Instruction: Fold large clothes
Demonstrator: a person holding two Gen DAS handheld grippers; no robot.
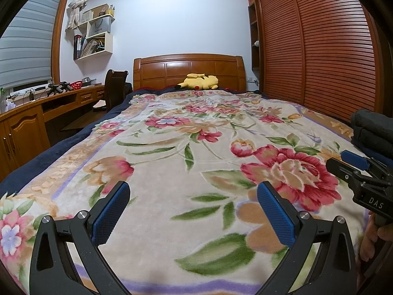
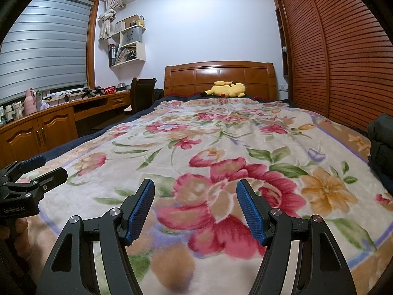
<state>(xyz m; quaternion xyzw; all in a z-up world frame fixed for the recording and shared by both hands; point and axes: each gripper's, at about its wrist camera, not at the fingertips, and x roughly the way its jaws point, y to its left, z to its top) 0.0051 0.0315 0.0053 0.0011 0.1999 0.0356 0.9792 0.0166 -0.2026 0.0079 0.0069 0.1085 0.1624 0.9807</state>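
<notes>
You're holding L tool (image 1: 194, 211) & R tool (image 2: 195, 209) w/ fingers apart, gripping nothing, over the floral blanket (image 1: 172, 152), dark folded clothes (image 1: 373, 127) lying at its right edge.

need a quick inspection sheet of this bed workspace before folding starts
surface: floral blanket spread flat over the bed, dark blue sheet showing along its left edge.
job's things: dark folded clothes stacked at the bed's right edge; not held by either gripper.
clutter: yellow Pikachu plush lying at the headboard end.
grippers: left gripper open, above the blanket, holding nothing; right gripper open, above the blanket, holding nothing.
cables: some on the desk by the window; none seen on the bed.
surroundings: wooden headboard, louvred wardrobe doors on the right, wall shelves, dark chair at the desk.
</notes>
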